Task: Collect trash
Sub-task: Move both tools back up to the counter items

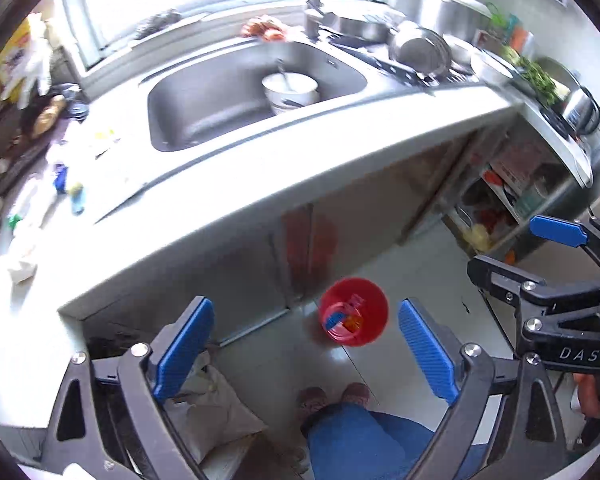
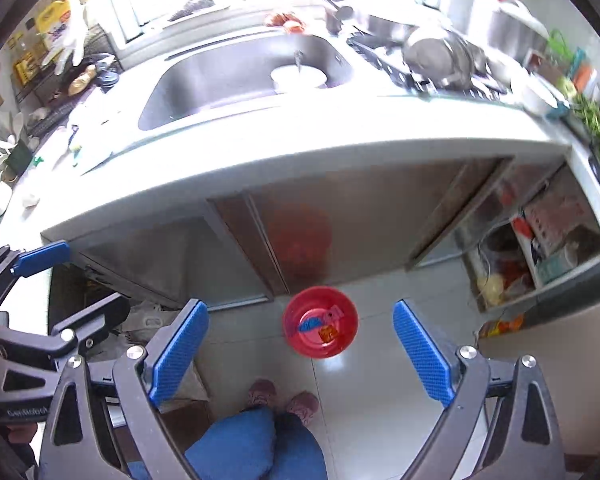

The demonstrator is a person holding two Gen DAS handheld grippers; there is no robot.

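While both claws hover over the floor | left claw (image 1: 306, 354) wide open, empty | right claw (image 2: 300, 354) wide open, empty | red bin (image 2: 320, 322) on floor by cabinet, wrappers inside | scraps (image 1: 66, 188) left on desk (image 1: 260, 184) | est. partway, more pickups needed

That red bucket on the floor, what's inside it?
The red bucket holds a few bits of wrapper trash, blue, pink and orange. They cover part of its bottom, so anything beneath them is hidden.
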